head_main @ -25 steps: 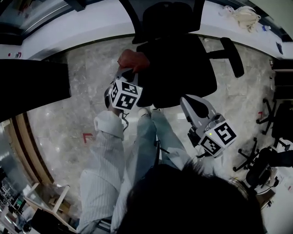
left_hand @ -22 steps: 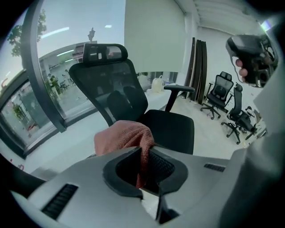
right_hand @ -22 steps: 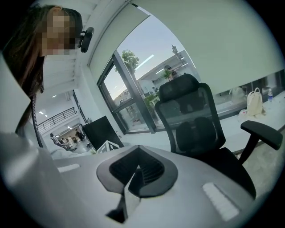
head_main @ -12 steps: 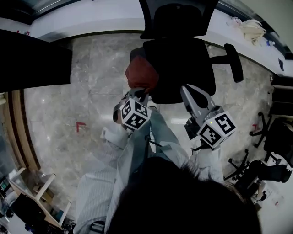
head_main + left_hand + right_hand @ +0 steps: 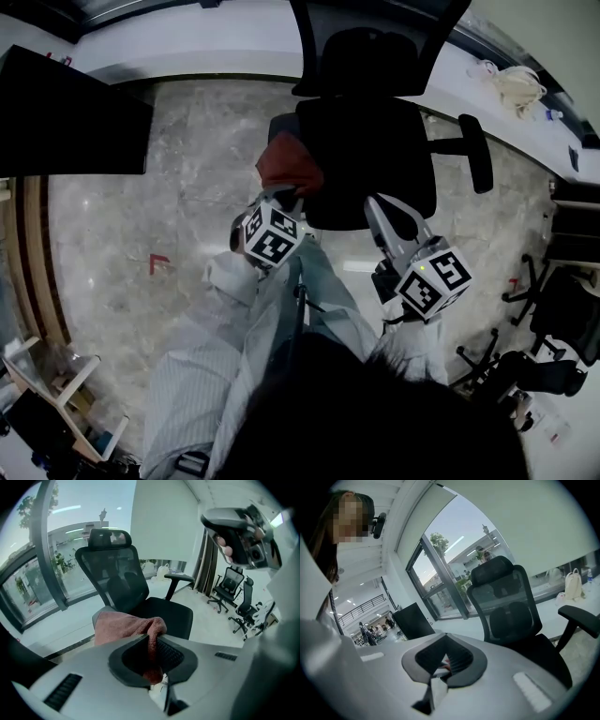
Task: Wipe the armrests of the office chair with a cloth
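The black office chair [image 5: 367,150] stands in front of me, its seat facing me. A red cloth [image 5: 289,165] lies bunched over the chair's left armrest and hides most of it. My left gripper [image 5: 284,194] is shut on that cloth; in the left gripper view the cloth [image 5: 125,624] runs from the armrest down between the pads of the left gripper [image 5: 153,645]. The right armrest [image 5: 476,148] is bare. My right gripper [image 5: 377,206] hovers at the seat's front edge, shut and empty. In its own view the right gripper [image 5: 445,660] points at the backrest [image 5: 506,606].
A white counter [image 5: 206,42] runs along the windows behind the chair, with a pale bag [image 5: 518,84] on it. A black panel [image 5: 70,117] stands to the left. More office chairs [image 5: 553,319] are parked at the right on the marble floor.
My left gripper has slid the red cloth along the left armrest toward me, mostly in the first half second. The right gripper has kept its place by the seat.
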Tool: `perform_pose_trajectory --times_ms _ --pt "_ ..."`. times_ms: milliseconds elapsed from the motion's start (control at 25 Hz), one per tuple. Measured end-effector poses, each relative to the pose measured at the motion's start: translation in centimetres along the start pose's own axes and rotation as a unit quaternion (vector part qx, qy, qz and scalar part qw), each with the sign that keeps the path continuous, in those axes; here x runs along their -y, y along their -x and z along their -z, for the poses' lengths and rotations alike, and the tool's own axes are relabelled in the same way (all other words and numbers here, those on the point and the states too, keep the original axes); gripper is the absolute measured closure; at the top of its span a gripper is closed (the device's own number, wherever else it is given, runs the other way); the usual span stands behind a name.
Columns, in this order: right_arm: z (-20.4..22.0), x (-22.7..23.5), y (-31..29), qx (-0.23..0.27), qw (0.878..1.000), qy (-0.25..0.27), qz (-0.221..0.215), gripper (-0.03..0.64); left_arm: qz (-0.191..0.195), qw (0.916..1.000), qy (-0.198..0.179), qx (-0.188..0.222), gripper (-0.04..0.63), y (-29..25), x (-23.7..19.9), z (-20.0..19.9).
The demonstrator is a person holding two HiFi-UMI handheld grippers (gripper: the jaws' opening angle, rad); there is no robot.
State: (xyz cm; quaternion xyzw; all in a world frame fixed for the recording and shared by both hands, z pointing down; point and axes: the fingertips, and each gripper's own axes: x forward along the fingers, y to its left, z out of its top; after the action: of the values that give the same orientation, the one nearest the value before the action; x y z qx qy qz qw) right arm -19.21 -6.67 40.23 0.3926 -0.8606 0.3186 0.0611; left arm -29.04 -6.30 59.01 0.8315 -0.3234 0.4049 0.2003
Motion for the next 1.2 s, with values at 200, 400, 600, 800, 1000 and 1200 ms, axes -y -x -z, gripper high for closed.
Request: perform_pose_trajectory --times_ms 200,400,600,800,1000,1200 --pt "1.0 1.7 -0.1 -0.019 1.0 -0.009 0.012 0.615 -0.016 0.9997 0.016 0.009 0.565 -2.9 -5.1 -3.1" --pt "2.1 2.8 0.0 -0.028 0.999 -0.024 0.026 0.615 -0.044 0.9985 0.031 0.01 0.565 -4.8 -9.6 -5.0" --pt "1.5 3.5 0.6 -0.023 0.999 -0.028 0.029 0.615 -0.002 0.9998 0.014 -0.013 0.565 -5.1 -7.8 -5.0" --pt "0.9 2.7 0.4 -0.013 0.999 -0.023 0.02 0.615 0.025 0.9995 0.01 -0.017 0.565 -3.6 -4.8 -3.0" --pt "0.2 1.2 0.1 -0.004 1.0 -0.013 0.003 0.615 0.056 0.9978 0.011 -0.033 0.565 -1.3 -0.9 0.0" --pt "0.1 0.0 0.8 0.003 1.0 -0.017 -0.007 0.615 0.097 0.9942 0.022 -0.039 0.565 0.6 2.9 1.9"
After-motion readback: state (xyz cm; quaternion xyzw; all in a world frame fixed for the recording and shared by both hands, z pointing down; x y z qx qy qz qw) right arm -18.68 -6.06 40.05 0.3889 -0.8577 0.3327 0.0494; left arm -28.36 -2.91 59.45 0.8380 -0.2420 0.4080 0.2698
